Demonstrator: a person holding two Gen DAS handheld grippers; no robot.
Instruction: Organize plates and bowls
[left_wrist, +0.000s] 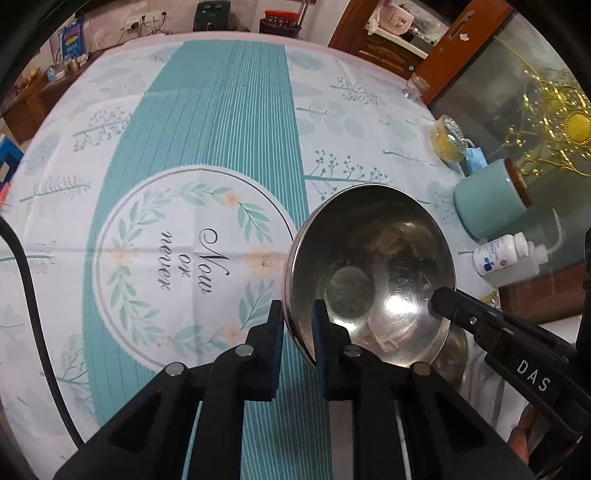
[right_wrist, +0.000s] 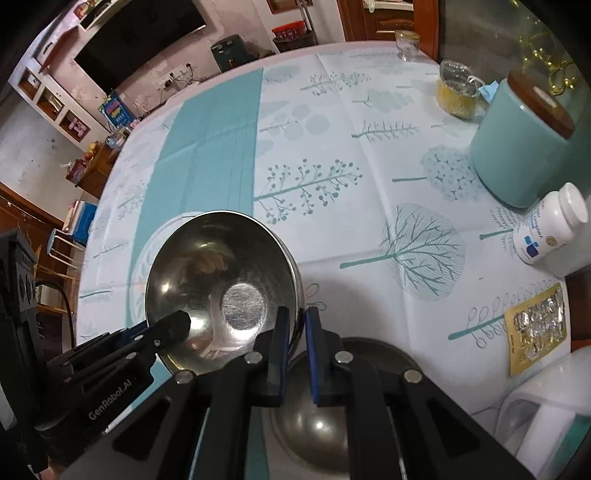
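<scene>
1. Two grippers on one steel bowl (left_wrist: 369, 273): left gripper (left_wrist: 297, 347) is clamped on the rim at its near-left edge, right gripper (right_wrist: 293, 354) is clamped on the opposite rim (one pad inside the wall, one outside, on each).
2. Bowl is tilted, its mouth turned toward the cameras, held over the tablecloth (left_wrist: 207, 122) near the front edge of the table. Whether it is fully clear of the surface I cannot tell.
3. Step in hand, as I read it: two-handed pick-up or carry of this bowl, probably toward stacking.
4. Second steel bowl (right_wrist: 314, 424) sits just below and behind the held one, partly hidden by the right gripper. Likely nesting target (a guess only).
5. Next move calls for levelling the bowl, keeping both hands in step so the thin rim does not twist out of the pads, then lowering it centred.
6. Contents: held bowl is empty, only reflections inside. Teal canister (right_wrist: 517, 147) has its wooden lid on, contents hidden. White pill bottle (right_wrist: 550, 232) is capped. Glass jar (right_wrist: 456, 92) holds something yellow.
</scene>
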